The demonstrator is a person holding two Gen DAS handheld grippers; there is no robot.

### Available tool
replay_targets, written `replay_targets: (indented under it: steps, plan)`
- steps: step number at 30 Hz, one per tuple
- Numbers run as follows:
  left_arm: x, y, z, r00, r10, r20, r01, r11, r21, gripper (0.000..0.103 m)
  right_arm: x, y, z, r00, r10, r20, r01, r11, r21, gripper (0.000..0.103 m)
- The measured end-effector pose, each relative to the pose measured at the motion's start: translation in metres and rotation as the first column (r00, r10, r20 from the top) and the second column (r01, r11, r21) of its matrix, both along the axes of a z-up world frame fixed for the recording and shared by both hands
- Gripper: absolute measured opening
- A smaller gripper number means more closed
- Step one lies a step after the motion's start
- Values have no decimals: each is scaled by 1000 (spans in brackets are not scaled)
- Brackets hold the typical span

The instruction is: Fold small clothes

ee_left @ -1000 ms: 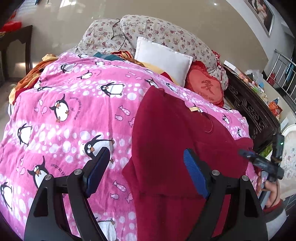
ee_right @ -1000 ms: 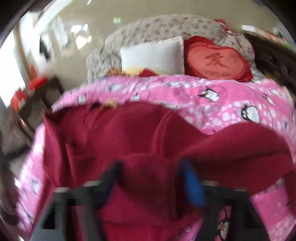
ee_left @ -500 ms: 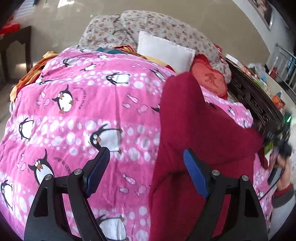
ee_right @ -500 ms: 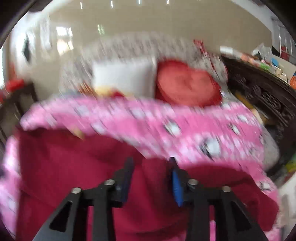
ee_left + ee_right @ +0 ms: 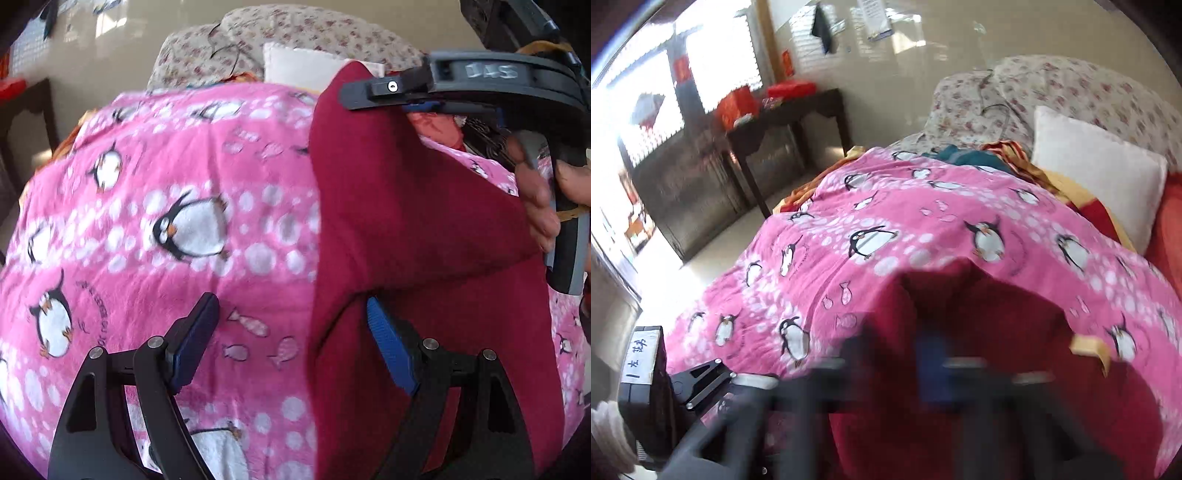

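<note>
A dark red garment (image 5: 399,229) lies on the pink penguin blanket (image 5: 184,221), one side lifted. In the left wrist view my right gripper (image 5: 373,96) is shut on the garment's raised edge at the upper right, carrying it leftward over the rest. My left gripper (image 5: 291,339) is open low over the blanket; its right finger (image 5: 388,347) is against the garment's fold, its left finger (image 5: 192,336) over bare blanket. In the right wrist view the garment (image 5: 997,350) fills the bottom and my right gripper (image 5: 916,373) is blurred, its fingers close together on the cloth.
A white pillow (image 5: 1097,184), a red cushion (image 5: 1167,229) and floral pillows (image 5: 1052,96) lie at the bed's head. A dark wooden side table (image 5: 783,122) with red boxes stands left of the bed by the window. My left gripper (image 5: 701,384) shows at lower left.
My right gripper has swung the lifted garment edge up and to the left, close to the left camera. My left gripper has moved forward to the garment's fold, still open.
</note>
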State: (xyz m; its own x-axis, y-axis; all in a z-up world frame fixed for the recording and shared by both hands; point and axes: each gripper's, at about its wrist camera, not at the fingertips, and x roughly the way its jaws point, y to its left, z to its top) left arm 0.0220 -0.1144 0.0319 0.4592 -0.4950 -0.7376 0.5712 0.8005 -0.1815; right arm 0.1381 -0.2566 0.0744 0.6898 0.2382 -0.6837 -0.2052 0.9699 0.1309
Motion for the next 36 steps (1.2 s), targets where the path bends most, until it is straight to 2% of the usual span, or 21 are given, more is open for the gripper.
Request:
replay_targets:
  steps: [2,5,8,10,12,13,15,18,20,22,24,25,27,29,31,33,34,36]
  plan:
    - [4,9,-1,1000,6,-12,-7,999,-44,82,8,14,4,999,38,39,-39,999,32,9]
    - [6,18,4,1000,31,-1,-31,998,-56,82,35,39,2,996,62,61,-65,997,49,9]
    - [8,27,4,998,59,20,-58,997,-58,82,59,47,-19,999,-6,41,6,1000,-3,8]
    - [8,32,5,998,57,12,-55,996,-72,82,58,41,-27,999,-31,33,31,999,-7,12]
    - [7,34,8,998,57,19,-56,996,-76,82,37,29,-17,997,-55,53,54,998,17,38]
    - [5,35,11,998,58,34,-55,996,-72,82,21,22,-10,996,-61,67,59,998,35,43]
    - [-1,36,16,996,57,67,-52,997,-62,82,-21,3,6,992,-85,93,83,996,21,45]
    - [-7,40,28,991,58,125,-51,997,-56,82,-81,-41,17,977,-190,98,192,981,-9,45]
    - [-11,44,38,985,79,153,-69,995,-73,82,-122,-78,15,956,-275,100,279,960,-23,45]
    - [-12,43,49,983,83,162,-68,993,-96,82,-148,-108,2,930,-363,56,367,927,-80,45]
    - [-14,35,60,983,69,170,-51,993,-108,82,-168,-138,-14,880,-475,13,473,873,-123,45]
    - [-15,28,63,984,59,169,-43,994,-100,82,-179,-156,-25,845,-535,-8,531,840,-113,45]
    - [-15,13,63,988,34,150,-21,996,-87,82,-190,-177,-41,808,-589,-21,586,807,-74,46]
    - [-6,-6,51,994,18,105,-12,999,-52,82,-192,-186,-53,808,-588,-12,588,808,-29,46]
    - [3,-19,35,999,17,50,-16,1000,-18,82,-198,-188,-45,820,-573,-10,573,820,-7,46]
    - [15,-31,15,1000,23,-12,-23,999,34,82,-218,-196,-33,817,-576,-1,574,815,78,45]
    - [17,-32,10,999,33,-22,-32,998,50,82,-234,-205,-27,802,-597,16,591,797,122,45]
    - [18,-28,8,998,47,-38,-46,999,25,82,-267,-231,-23,730,-683,13,674,724,146,47]
